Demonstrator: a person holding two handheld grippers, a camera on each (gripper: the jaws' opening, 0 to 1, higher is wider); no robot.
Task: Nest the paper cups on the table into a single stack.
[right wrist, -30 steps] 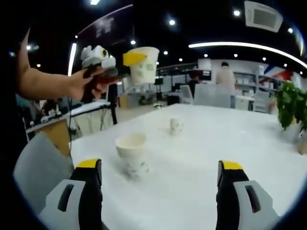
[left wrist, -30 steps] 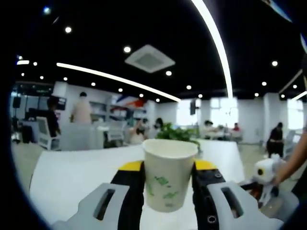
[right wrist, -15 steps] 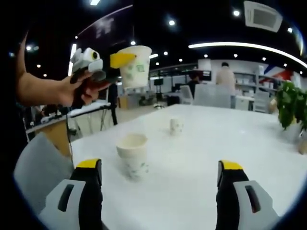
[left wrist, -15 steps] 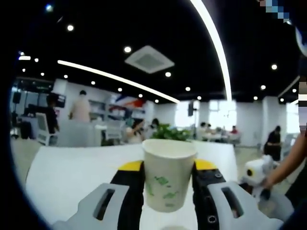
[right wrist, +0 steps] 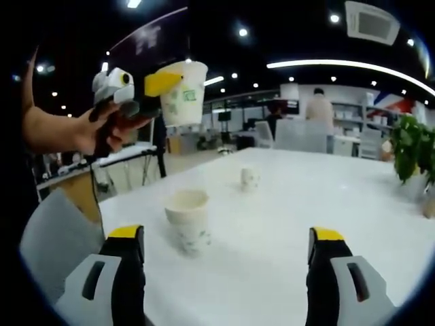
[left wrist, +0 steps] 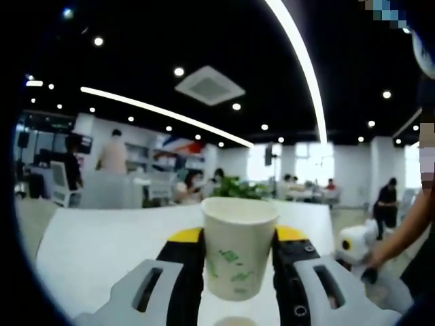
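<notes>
The left gripper [left wrist: 238,272] squeezes a paper cup [left wrist: 238,246] between its two black jaws with yellow tips. The held cup is white with small green leaf prints, round, wider at the top than at the bottom, with a thin rolled rim. It stands upright in the jaws, up in the air above the white table [left wrist: 102,244]. I cannot see inside it from here. At the very bottom of the left gripper view, just under the held cup, peeks the round rim of another cup [left wrist: 234,321] (too little shows to say more).

In the right gripper view, a hand [right wrist: 102,125] holds that left gripper high up on the left, with the same cup in it. Below, a second paper cup [right wrist: 188,219] stands upright on the smooth, shiny table top. It looks white with faint green marks, and its open mouth looks empty. A third small cup [right wrist: 249,178] stands farther back, well apart from it.

The right gripper [right wrist: 226,265] has its jaws wide apart with nothing between them. Its grey bodies look like hard plastic with slots cut in them. A green leafy plant [right wrist: 412,153] sits at the right edge of the table.
</notes>
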